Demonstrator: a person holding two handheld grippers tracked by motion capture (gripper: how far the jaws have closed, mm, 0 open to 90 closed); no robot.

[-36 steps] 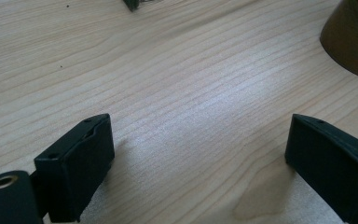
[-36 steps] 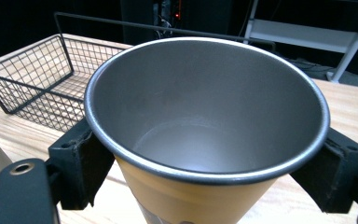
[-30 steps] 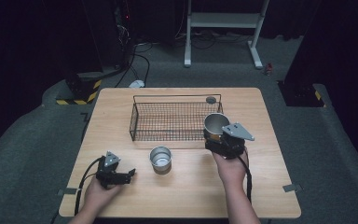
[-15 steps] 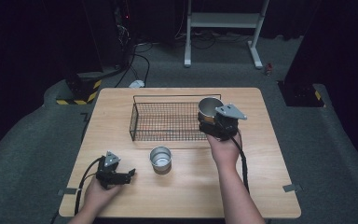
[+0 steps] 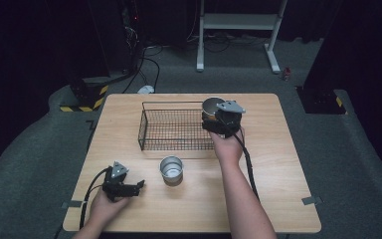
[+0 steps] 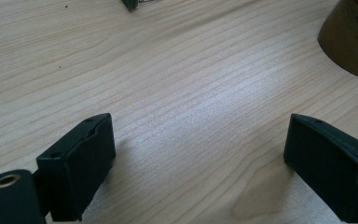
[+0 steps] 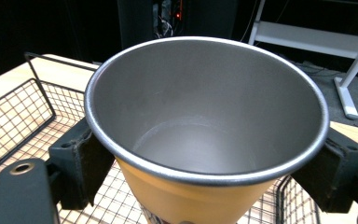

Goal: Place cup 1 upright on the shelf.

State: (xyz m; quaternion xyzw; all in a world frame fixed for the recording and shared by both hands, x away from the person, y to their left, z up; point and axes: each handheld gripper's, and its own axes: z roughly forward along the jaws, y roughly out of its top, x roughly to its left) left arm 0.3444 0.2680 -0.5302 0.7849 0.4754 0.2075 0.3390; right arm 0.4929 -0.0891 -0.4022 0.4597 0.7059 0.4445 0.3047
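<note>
The desk [image 5: 278, 199] carries one wire basket [image 5: 176, 128] near its far edge and one steel cup [image 5: 171, 169] standing upright in front of it, well apart from the basket's near wall. A second cup [image 7: 205, 135], steel inside and yellow outside, is clamped in the right tool [image 5: 222, 124], whose black pads press on its sides just under the rim; it hangs upright in the air over the basket's right end, above the wire floor.

The step in hand looks like setting this cup into the basket. To do it well, carry it a little further in so that its base clears the right wall, keep the mouth level, and lower it straight until the bottom rests flat on the mesh. Only then should the pads part, and the tool should lift straight up so that a jaw does not catch the rim or the basket's top wire. A tilted cup could tip on the open mesh.

The left tool [image 5: 124, 185] lies low on the desk at the near left, jaws apart with bare wood between them; they have just been closing a little, on nothing. The standing cup is near it, to its right.

Count: one desk, one basket, two cups, two tools.
</note>
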